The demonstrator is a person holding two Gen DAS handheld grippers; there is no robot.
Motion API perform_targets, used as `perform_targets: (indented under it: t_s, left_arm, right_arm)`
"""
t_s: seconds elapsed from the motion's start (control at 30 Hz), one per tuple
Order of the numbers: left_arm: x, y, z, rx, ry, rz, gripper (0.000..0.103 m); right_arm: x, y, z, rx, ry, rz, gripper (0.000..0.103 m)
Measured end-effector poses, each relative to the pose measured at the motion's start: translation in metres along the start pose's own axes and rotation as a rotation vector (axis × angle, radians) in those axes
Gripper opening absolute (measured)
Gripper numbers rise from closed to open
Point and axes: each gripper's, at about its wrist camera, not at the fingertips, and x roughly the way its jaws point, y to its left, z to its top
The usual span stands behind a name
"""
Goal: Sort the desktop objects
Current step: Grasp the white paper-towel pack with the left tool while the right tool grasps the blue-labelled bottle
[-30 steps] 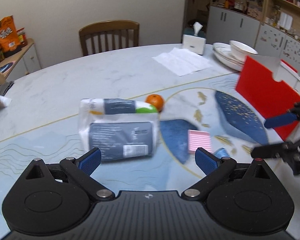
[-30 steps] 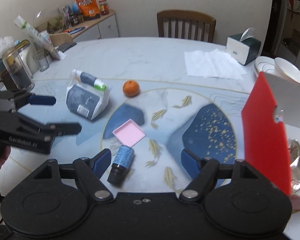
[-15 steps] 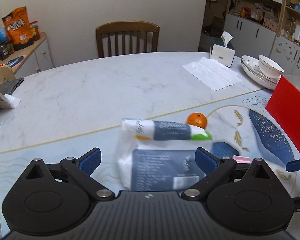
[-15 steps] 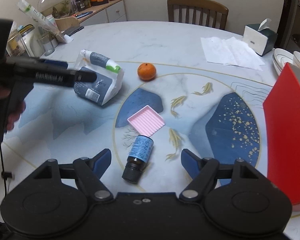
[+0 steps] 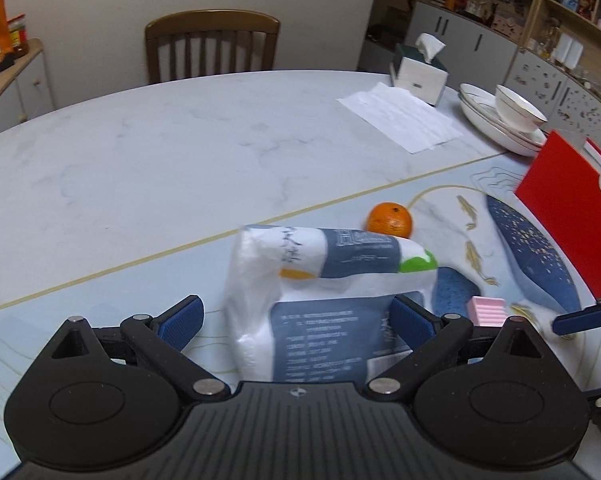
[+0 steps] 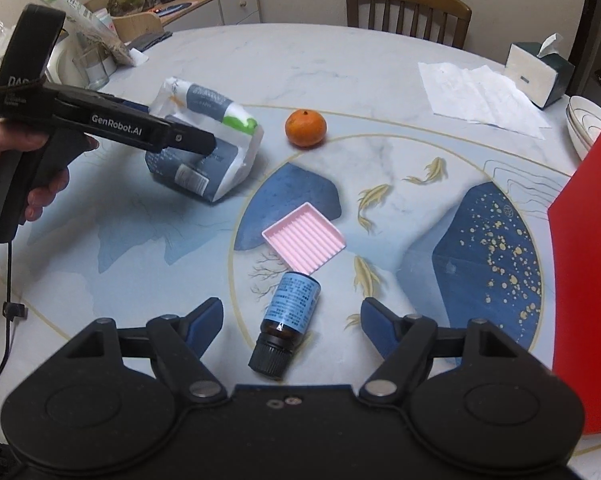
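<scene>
The left gripper [image 5: 296, 318] is spread wide, the white pack [image 5: 324, 320] lying between its fingers, not yet pinched; the tube [image 5: 352, 256] rests on the pack's far end; judged step: reaching to grasp the pack; next, close squarely without tipping the tube off. The right gripper [image 6: 291, 322] is also spread, the bottle [image 6: 286, 324] between its fingers, untouched.

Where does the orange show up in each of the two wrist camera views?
Left wrist view: the orange sits right of centre, just behind the white and grey packet that lies between the left gripper fingers.
Right wrist view: the orange is at upper centre, right of the same packet.
Shared landmark: the wooden chair behind the table.
</scene>
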Motion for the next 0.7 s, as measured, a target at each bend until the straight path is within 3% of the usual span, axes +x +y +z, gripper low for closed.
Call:
perform_targets:
  t_s: [0.2,0.3,0.7]
  left_arm:
    - [-0.001,-0.007,-0.001,-0.016,0.006,-0.037,0.073]
    - [-0.002,-0.009,-0.003,-0.033,0.008,-0.039,0.060]
    - [-0.019,-0.026,-0.009,-0.051,0.011,0.017,0.033]
  right_arm:
    - [0.004,-0.001,-0.001,0.002,0.012,-0.005,0.069]
    - [0.007,-0.001,0.000,-0.002,0.025,0.000,0.054]
    - [0.007,0.001,-0.005,-0.051,0.026,-0.030,0.047]
